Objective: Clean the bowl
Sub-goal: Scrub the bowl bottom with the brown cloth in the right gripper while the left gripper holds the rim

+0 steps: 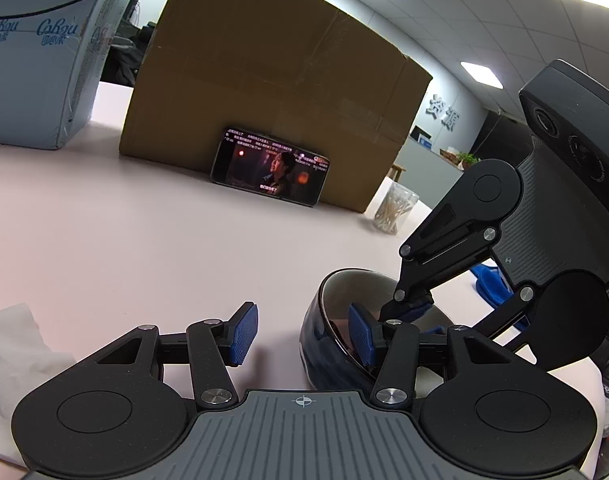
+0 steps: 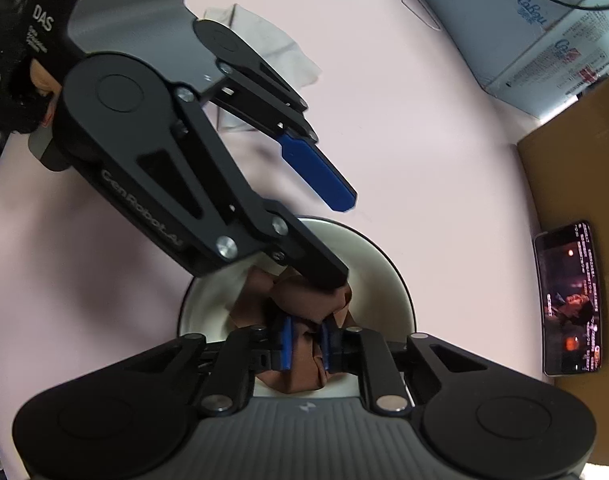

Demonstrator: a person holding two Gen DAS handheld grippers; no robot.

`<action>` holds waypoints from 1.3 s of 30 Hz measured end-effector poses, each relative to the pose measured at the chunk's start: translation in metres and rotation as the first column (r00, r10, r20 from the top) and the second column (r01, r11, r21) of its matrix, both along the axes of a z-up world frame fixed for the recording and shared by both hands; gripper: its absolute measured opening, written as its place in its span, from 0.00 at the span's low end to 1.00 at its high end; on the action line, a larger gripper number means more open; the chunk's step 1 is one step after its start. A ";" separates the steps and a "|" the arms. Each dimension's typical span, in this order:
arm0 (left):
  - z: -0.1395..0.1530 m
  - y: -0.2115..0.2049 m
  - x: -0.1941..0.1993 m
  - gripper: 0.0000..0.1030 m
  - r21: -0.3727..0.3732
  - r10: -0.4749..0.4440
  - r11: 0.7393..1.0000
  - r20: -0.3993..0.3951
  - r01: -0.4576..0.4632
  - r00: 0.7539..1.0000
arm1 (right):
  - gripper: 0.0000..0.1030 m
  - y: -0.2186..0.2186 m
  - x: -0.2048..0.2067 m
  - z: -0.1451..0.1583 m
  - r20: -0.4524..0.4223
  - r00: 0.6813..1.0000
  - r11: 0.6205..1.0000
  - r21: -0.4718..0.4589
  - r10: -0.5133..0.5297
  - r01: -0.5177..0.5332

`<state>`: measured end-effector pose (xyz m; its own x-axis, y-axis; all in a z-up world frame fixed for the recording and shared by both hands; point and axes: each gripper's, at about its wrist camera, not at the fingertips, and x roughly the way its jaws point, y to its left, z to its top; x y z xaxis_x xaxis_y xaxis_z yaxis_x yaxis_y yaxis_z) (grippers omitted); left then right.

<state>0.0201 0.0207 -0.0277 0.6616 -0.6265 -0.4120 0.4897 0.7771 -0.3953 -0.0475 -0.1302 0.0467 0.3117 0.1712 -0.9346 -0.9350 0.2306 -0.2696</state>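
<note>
A pale pink table (image 1: 144,220) carries everything: a big cardboard box (image 1: 272,92) at the back with a phone (image 1: 270,170) propped against it, a wrapped pack of tissue (image 1: 36,60) to one side, a jar of cotton swabs (image 1: 396,208), and a loose white paper towel (image 2: 264,40) lying well apart from the work. Near the table edge sits the bowl (image 1: 328,344) — dark blue outside, cream inside. The left gripper (image 1: 304,334) straddles its wall, one blue pad inside the rim and the other outside; whether the pads actually press on the wall I cannot tell from either view. The right gripper (image 2: 306,344) points steeply down into the bowl with its jaws nearly together, pinching a crumpled brown cloth (image 2: 304,304) that rests on the bowl's floor. The step in hand looks like wiping the inside. To do it well, the left hand should hold the bowl steady so it does not skid or tip, while the right keeps its pinch on the cloth and sweeps it round the floor and up the walls — pressing enough to scrub, without catching the left finger inside the rim.
</note>
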 end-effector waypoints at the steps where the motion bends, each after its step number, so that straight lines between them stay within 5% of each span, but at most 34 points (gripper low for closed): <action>1: 0.000 0.000 0.000 0.48 0.000 0.000 1.000 0.000 0.000 1.000 | 0.15 0.001 0.003 -0.002 0.006 1.000 1.000 0.005 -0.004 0.004; 12: 0.001 0.000 -0.003 0.48 -0.001 0.003 1.000 0.001 -0.003 1.000 | 0.15 -0.003 0.009 -0.011 0.048 0.997 0.997 -0.054 -0.058 0.061; 22: 0.002 -0.001 -0.004 0.48 0.001 0.004 1.000 -0.001 -0.004 1.000 | 0.15 -0.001 0.002 -0.009 0.000 0.999 0.999 0.003 -0.032 0.032; 39: 0.002 -0.001 -0.005 0.48 0.002 0.003 1.000 -0.001 -0.003 1.000 | 0.15 0.002 0.008 -0.011 0.050 0.997 0.998 -0.001 -0.062 0.062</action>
<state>0.0155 0.0192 -0.0259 0.6630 -0.6237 -0.4141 0.4869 0.7794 -0.3944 -0.0394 -0.1285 0.0359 0.3677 0.1482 -0.9181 -0.9044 0.2867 -0.3159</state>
